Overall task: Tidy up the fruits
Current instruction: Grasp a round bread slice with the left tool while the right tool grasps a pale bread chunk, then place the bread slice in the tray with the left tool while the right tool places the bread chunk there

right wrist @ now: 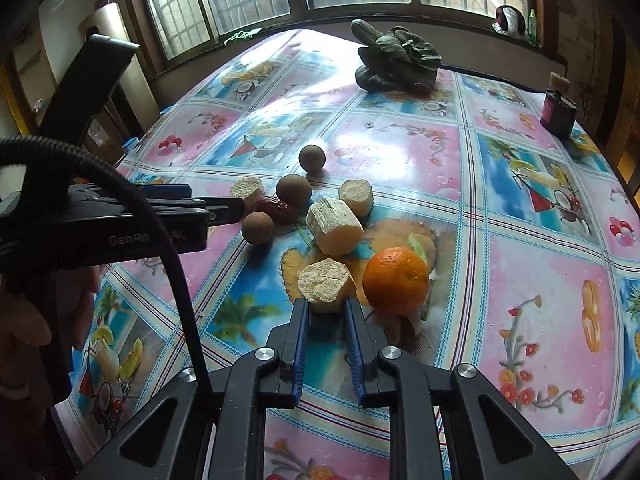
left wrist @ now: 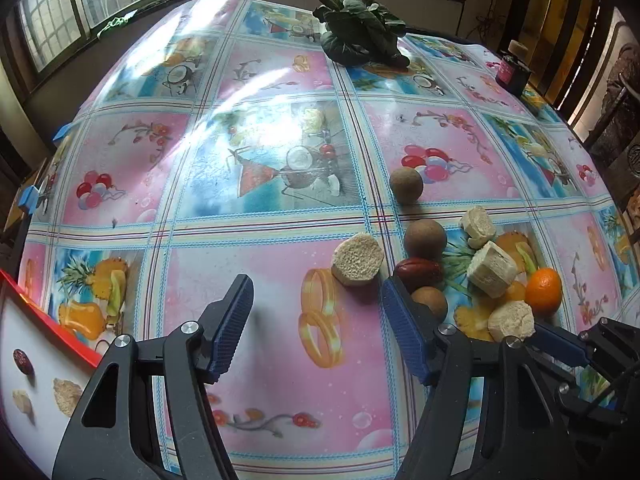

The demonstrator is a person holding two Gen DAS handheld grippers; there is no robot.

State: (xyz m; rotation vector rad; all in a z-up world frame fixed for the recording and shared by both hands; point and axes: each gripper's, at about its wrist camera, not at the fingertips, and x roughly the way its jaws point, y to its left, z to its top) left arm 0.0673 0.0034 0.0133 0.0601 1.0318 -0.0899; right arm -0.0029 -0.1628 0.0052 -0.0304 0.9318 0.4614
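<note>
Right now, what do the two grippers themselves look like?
Both are alike: the left gripper and right gripper have black angular arms with cut-out holes, silver round pivot pins and blue ribbed pads lining the jaws. In the right wrist view, the left gripper's black body carries pale lettering and a black ribbed cable arcs over it.

Right gripper (right wrist: 326, 312) clamped on a pale cut chunk (right wrist: 325, 285) lying on the patterned tablecloth (right wrist: 540, 280). Orange (right wrist: 396, 280) just beside it. Left gripper (right wrist: 224, 210) reaches in near a red date (right wrist: 280, 209) and brown round fruits (right wrist: 294, 190).
</note>
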